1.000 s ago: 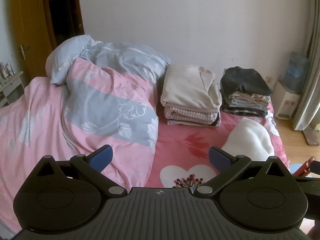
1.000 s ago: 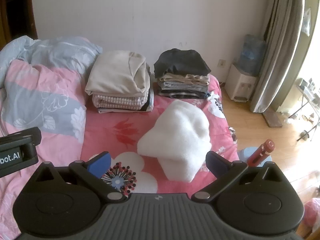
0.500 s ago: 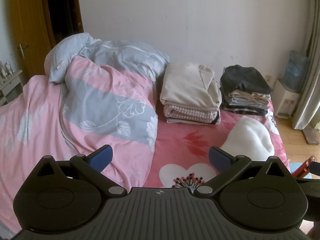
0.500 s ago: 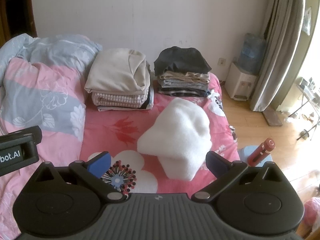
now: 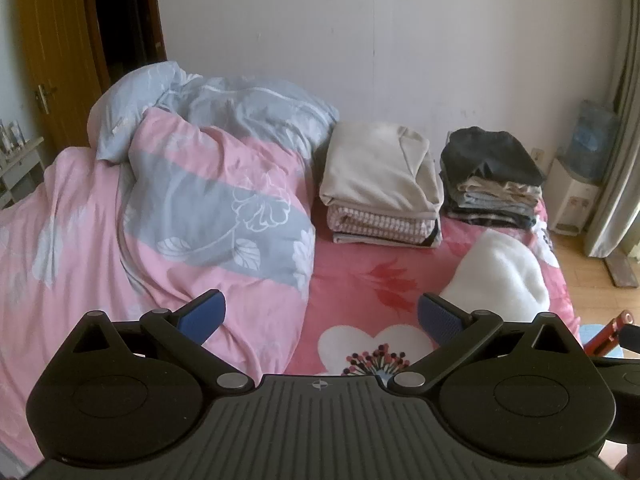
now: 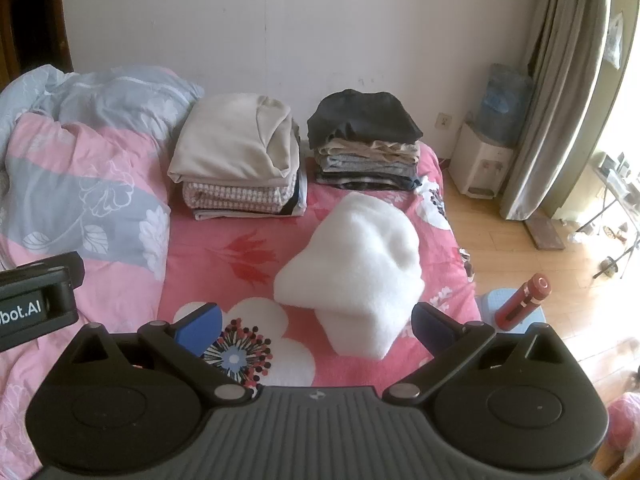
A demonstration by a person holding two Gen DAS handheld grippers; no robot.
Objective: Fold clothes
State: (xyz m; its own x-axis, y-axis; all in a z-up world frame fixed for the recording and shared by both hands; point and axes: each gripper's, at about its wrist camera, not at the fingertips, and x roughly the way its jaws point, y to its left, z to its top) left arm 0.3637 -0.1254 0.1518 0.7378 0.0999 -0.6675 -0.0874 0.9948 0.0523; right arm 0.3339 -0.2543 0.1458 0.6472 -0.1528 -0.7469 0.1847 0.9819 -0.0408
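Observation:
A fluffy white garment [image 6: 356,268] lies bunched on the pink bed sheet [image 6: 224,256], just ahead of my right gripper [image 6: 316,326], which is open and holds nothing. The same white garment [image 5: 500,276] shows at the right in the left wrist view. My left gripper [image 5: 320,316] hovers open over the sheet [image 5: 360,280], left of the garment. Two stacks of folded clothes stand by the far wall: a beige-topped stack [image 6: 240,160] and a dark-topped stack [image 6: 364,144].
A rumpled pink and grey duvet [image 5: 180,208] covers the bed's left side. Right of the bed is wooden floor [image 6: 512,256] with a water dispenser [image 6: 488,152], a curtain [image 6: 560,92] and a red bottle [image 6: 524,298] on a blue stool. A wooden door [image 5: 48,52] stands far left.
Both grippers have drifted slightly, so the bed and stacks sit a little lower in view. Both stay open and the clothes have not moved.

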